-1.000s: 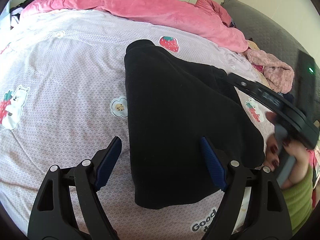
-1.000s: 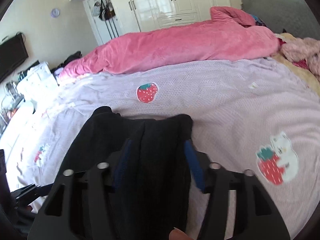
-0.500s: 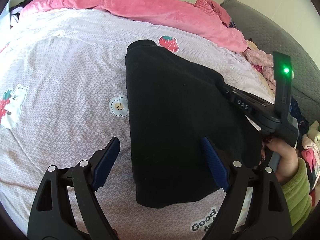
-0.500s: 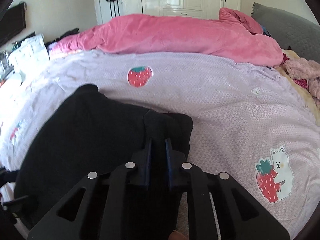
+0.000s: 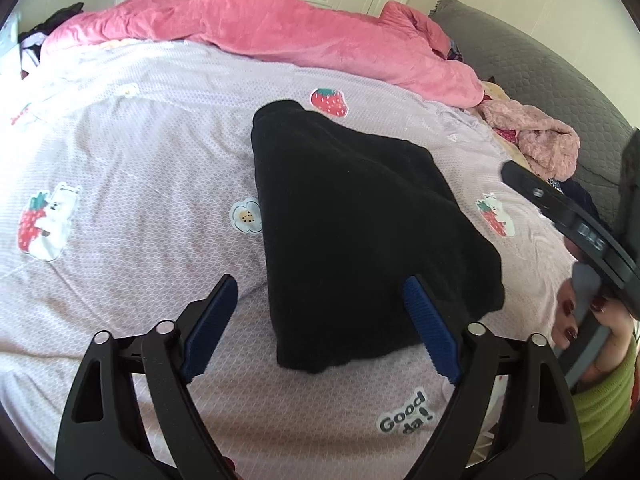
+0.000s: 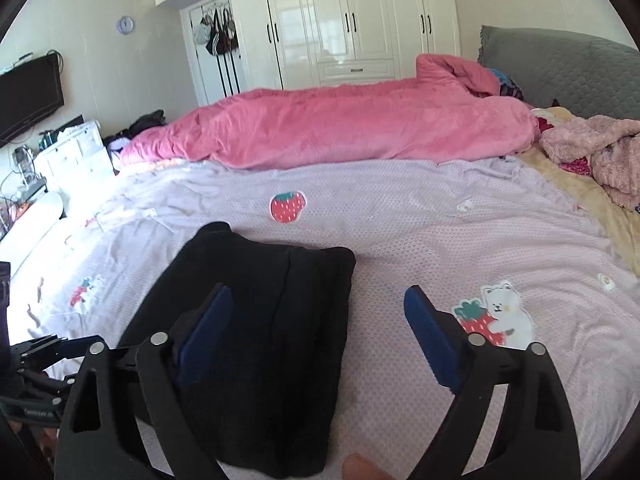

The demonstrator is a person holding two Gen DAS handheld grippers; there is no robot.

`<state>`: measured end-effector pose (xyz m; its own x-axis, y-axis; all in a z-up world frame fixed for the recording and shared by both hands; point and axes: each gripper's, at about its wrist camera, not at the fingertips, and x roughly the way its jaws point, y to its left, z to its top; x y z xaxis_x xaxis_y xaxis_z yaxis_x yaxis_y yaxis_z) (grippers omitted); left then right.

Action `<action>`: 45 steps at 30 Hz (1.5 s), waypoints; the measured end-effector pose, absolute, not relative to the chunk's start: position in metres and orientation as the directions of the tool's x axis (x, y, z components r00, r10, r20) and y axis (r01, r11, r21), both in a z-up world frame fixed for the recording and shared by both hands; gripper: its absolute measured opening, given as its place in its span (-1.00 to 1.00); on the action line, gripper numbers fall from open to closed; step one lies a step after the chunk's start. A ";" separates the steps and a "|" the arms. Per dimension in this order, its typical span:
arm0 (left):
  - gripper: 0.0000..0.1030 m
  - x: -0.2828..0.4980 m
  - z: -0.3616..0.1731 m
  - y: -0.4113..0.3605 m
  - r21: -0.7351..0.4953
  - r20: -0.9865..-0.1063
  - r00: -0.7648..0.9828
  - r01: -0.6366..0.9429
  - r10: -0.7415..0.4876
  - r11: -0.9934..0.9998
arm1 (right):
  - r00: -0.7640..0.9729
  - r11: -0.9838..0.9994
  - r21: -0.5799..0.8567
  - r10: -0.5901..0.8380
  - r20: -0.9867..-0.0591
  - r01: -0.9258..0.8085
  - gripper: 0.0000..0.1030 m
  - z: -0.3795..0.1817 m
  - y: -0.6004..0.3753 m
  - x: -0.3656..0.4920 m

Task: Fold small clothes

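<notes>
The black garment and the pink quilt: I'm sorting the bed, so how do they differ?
The black garment lies folded flat and compact on the lilac sheet; the pink quilt is far bigger, puffy and bunched in a long ridge along the sheet's far edge. No hand-held gripper touches either.

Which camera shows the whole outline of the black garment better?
The left wrist view: the black garment lies almost wholly visible there. In the right wrist view its near part is hidden behind the gripper's finger and the frame's edge.

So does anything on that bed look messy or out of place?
Mostly tidy. The black folded garment lies flat on the lilac cartoon-print bedsheet. Only the fluffy pink garment looks odd: it sits crumpled, unfolded, near the grey headboard.
</notes>
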<state>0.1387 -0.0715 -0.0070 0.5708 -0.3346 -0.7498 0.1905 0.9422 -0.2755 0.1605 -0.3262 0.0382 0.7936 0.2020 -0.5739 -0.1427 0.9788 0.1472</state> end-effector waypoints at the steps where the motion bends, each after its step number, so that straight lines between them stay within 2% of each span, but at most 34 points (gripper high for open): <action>1: 0.62 0.134 -0.004 -0.069 -0.270 -0.744 0.580 0.191 -0.331 0.944 | 0.803 0.978 0.148 0.203 -0.561 -0.145 0.79 0.043 -0.328 0.152; 3: 0.79 0.127 0.001 -0.066 -0.263 -0.738 0.592 0.190 -0.324 0.946 | 0.819 0.980 0.142 0.194 -0.540 -0.138 0.86 0.050 -0.331 0.137; 4: 0.81 0.122 0.004 -0.064 -0.259 -0.732 0.601 0.189 -0.320 0.947 | 0.830 0.981 0.138 0.188 -0.525 -0.135 0.87 0.054 -0.332 0.128; 9: 0.82 0.104 0.016 -0.055 -0.252 -0.711 0.632 0.179 -0.307 0.951 | 0.845 0.984 0.135 0.169 -0.507 -0.116 0.91 0.060 -0.337 0.097; 25: 0.82 0.057 0.011 -0.041 -0.210 -0.707 0.658 0.154 -0.259 0.965 | 0.802 0.990 0.120 0.131 -0.583 -0.074 0.91 0.031 -0.325 0.039; 32: 0.82 0.053 0.006 -0.042 -0.208 -0.715 0.652 0.146 -0.252 0.967 | 0.752 0.988 0.137 0.147 -0.643 -0.076 0.91 0.009 -0.315 0.036; 45: 0.82 0.050 0.005 -0.039 -0.201 -0.720 0.654 0.123 -0.232 0.972 | 0.748 0.987 0.130 0.159 -0.644 -0.098 0.91 0.010 -0.310 0.035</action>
